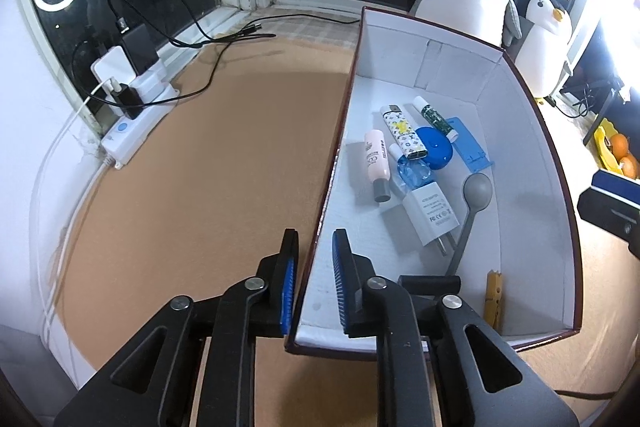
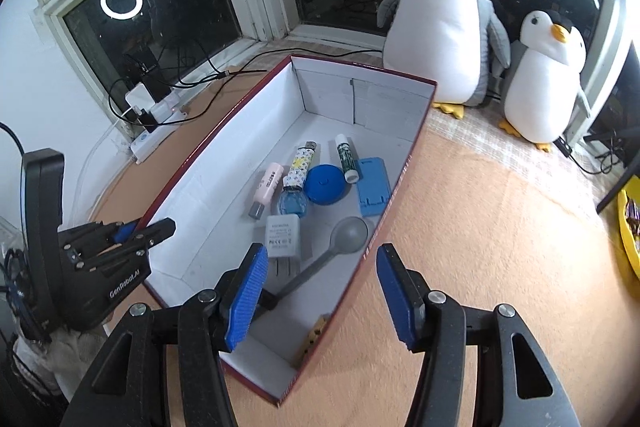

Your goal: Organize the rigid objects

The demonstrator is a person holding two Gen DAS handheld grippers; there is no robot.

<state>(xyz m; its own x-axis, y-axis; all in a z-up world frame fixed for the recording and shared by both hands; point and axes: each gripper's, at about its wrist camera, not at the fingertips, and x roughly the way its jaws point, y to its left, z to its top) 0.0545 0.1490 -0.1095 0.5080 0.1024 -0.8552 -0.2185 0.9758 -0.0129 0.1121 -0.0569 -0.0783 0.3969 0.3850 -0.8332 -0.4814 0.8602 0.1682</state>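
Left gripper jaws straddle the box left wall, slightly parted; right gripper jaws spread, empty, over its right wall, spoon nearest.

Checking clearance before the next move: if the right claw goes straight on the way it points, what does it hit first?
Likely the box's near long wall: the right claw, open and empty, straddles its rim. The left finger would reach the grey spoon. Depth is unclear.
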